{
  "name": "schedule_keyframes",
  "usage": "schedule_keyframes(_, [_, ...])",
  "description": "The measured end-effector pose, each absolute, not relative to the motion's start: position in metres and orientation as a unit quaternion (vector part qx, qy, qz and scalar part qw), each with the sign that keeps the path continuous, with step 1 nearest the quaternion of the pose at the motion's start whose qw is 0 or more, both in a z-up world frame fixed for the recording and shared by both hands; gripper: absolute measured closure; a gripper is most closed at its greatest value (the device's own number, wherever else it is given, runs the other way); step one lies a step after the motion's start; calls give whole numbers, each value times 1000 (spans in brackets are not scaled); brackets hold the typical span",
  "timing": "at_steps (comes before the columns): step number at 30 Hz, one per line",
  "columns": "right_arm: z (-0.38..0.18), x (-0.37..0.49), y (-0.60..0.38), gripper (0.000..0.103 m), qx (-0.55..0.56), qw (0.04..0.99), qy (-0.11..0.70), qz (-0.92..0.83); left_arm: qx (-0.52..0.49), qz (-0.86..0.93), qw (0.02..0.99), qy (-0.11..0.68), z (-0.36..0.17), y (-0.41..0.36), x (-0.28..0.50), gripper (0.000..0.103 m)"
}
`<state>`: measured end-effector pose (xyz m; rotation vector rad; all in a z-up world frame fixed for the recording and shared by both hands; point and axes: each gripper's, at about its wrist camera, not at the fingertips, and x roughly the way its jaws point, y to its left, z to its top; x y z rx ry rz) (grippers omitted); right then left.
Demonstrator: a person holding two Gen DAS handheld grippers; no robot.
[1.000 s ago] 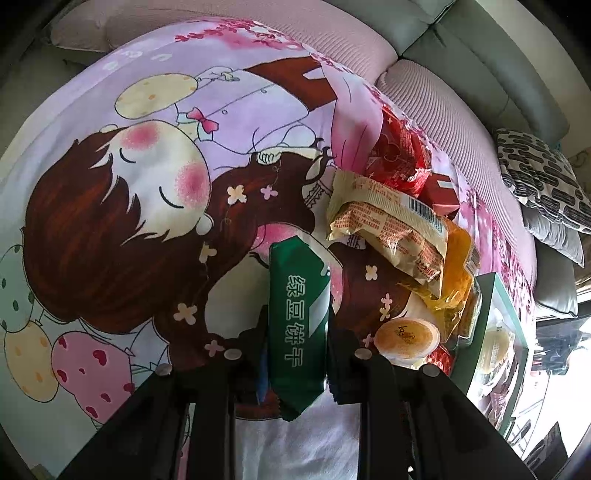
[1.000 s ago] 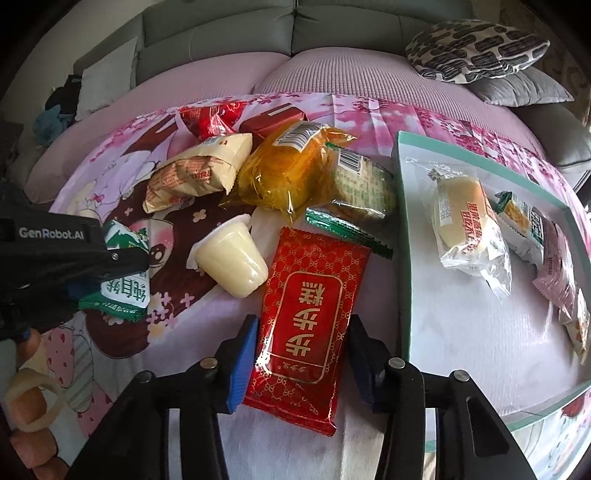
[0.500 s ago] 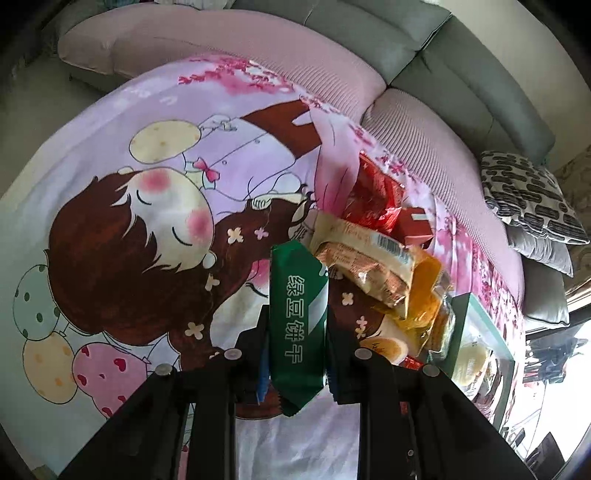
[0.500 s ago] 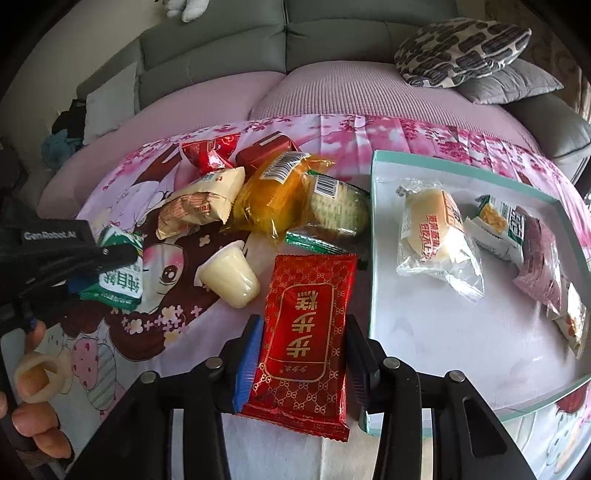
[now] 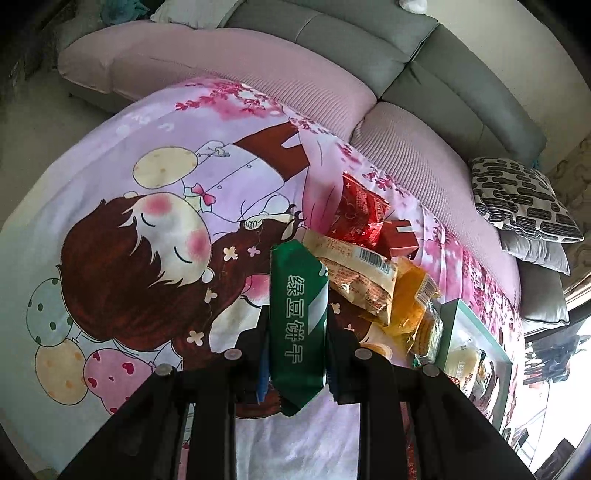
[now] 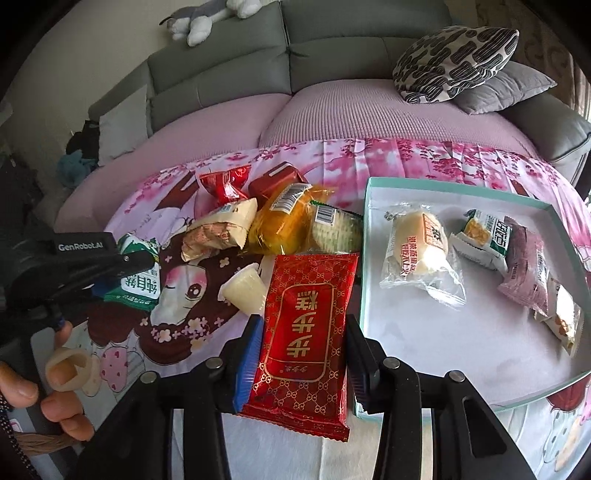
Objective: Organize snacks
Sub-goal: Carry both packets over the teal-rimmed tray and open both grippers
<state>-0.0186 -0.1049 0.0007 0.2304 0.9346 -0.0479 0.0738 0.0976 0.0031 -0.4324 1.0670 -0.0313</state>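
Note:
My left gripper (image 5: 295,325) is shut on a green biscuit packet (image 5: 298,314), held above the cartoon-print cloth (image 5: 147,206). The same packet (image 6: 138,286) shows at the left of the right wrist view, in the left gripper (image 6: 142,266). My right gripper (image 6: 301,334) is shut on a flat red packet (image 6: 306,332) with gold lettering, lifted just left of the teal-rimmed box lid (image 6: 480,343). Several wrapped snacks lie in the lid, among them a bun (image 6: 417,251). A pile of loose snacks (image 6: 266,221) and a jelly cup (image 6: 243,291) lie on the cloth.
A pink and grey sofa (image 6: 332,103) curves behind the cloth, with a patterned cushion (image 6: 454,59) on its right and a plush toy (image 6: 210,18) on the backrest. A person's hand (image 6: 44,387) grips the left tool's handle at lower left.
Both grippers have risen with their packets, so the cloth and the snack pile look smaller and farther. The red packet has come up off the cloth.

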Motion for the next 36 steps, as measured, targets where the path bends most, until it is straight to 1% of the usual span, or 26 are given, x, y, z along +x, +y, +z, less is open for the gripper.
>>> schedule_keyframes(6, [6, -23, -115, 58, 124, 888, 442, -26, -193, -34, 847, 495, 12, 83, 71, 78])
schedule_keyframes(10, [16, -30, -139, 58, 142, 893, 425, -46, -172, -61, 855, 485, 20, 62, 66, 78])
schedule_keyframes(18, [23, -54, -235, 58, 212, 879, 399, -154, -101, -182, 857, 471, 30, -22, 43, 78])
schedule_keyframes(25, [23, -85, -299, 57, 259, 860, 377, -227, -26, -274, 836, 476, 20, -95, 14, 78])
schedule_keyframes(31, [19, -101, -326, 57, 279, 846, 375, -256, 6, -304, 819, 487, 7, -124, 4, 78])
schedule_keyframes(36, [12, -93, -321, 57, 276, 846, 387, -240, 14, -305, 811, 498, -5, -131, 3, 78])
